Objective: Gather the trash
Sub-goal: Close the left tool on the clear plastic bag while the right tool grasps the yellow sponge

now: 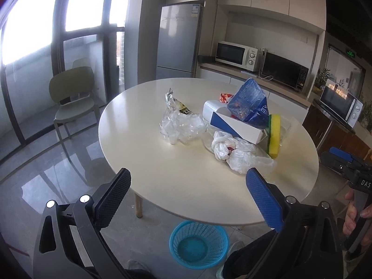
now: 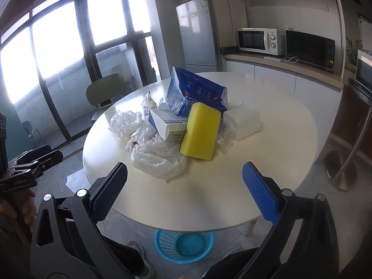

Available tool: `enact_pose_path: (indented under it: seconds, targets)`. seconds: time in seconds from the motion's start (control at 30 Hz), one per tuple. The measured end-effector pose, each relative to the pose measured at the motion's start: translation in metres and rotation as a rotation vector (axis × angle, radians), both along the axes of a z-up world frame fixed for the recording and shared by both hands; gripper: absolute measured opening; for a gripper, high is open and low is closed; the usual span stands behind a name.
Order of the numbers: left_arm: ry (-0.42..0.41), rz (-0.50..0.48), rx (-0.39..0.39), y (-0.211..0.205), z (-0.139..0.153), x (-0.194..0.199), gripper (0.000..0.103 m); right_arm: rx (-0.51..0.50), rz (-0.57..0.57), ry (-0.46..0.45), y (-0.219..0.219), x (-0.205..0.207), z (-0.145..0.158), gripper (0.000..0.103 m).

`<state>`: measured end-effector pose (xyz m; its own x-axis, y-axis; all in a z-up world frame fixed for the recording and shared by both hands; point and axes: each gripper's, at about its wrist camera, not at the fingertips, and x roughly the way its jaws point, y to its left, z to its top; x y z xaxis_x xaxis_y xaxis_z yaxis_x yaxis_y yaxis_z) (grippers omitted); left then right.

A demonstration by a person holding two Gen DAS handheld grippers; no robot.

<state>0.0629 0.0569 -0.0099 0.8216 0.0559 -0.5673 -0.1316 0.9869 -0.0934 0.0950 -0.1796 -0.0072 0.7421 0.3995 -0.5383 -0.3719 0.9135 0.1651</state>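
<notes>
A pile of trash lies on the round white table (image 1: 181, 186) (image 2: 279, 144): a crumpled white plastic bag (image 1: 239, 153) (image 2: 155, 155), a clear wrapper (image 1: 181, 125) (image 2: 125, 121), a blue-and-white carton (image 1: 234, 125) (image 2: 167, 123), a blue plastic package (image 1: 248, 100) (image 2: 195, 93), a yellow sponge (image 1: 274, 134) (image 2: 201, 131) and a white box (image 2: 241, 121). A blue mesh bin (image 1: 198, 244) (image 2: 184, 244) stands on the floor under the near table edge. My left gripper (image 1: 188, 197) and right gripper (image 2: 184, 190) both hover open over the near edge, short of the pile, holding nothing.
A green chair (image 1: 72, 97) (image 2: 104, 93) stands by the windows at left. A fridge (image 1: 179, 39) and a counter with microwaves (image 1: 237, 55) (image 2: 260, 39) lie behind the table. The person's shoes (image 2: 139, 253) and legs are beside the bin. A chrome stand base (image 2: 344, 174) is at right.
</notes>
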Motion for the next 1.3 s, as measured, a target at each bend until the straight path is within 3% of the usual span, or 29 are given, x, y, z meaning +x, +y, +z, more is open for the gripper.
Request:
enact_pose_path:
  seconds: [0.5,0.63,0.7,0.77,0.9,1.07,1.17,1.2,1.3]
  targets:
    - [0.047,0.04,-0.017,0.035,-0.012,0.09,0.097,-0.028,-0.041,0.067,0.027,0.081,-0.001,0.093]
    - [0.07,0.049,-0.037,0.047,-0.02,0.109,0.097,-0.047,-0.053,0.087,0.034,0.101,-0.004,0.09]
    - [0.086,0.056,-0.048,0.052,-0.024,0.12,0.096,-0.04,-0.088,0.082,0.034,0.112,-0.005,0.081]
    - [0.098,0.056,-0.055,0.058,-0.028,0.129,0.095,-0.046,-0.098,0.102,0.035,0.123,-0.007,0.079]
    - [0.131,0.039,-0.072,0.064,-0.036,0.145,0.084,-0.087,-0.093,0.13,0.042,0.139,-0.012,0.077]
    - [0.162,0.015,-0.088,0.066,-0.043,0.161,0.077,-0.09,-0.094,0.17,0.041,0.148,-0.017,0.059]
    - [0.194,0.007,-0.105,0.065,-0.049,0.169,0.056,-0.081,-0.086,0.174,0.039,0.147,-0.019,0.043]
    - [0.199,0.004,-0.116,0.067,-0.05,0.171,0.041,-0.085,-0.088,0.168,0.039,0.144,-0.018,0.041]
    - [0.189,0.005,-0.125,0.067,-0.049,0.167,0.023,-0.081,-0.087,0.142,0.037,0.136,-0.015,0.036]
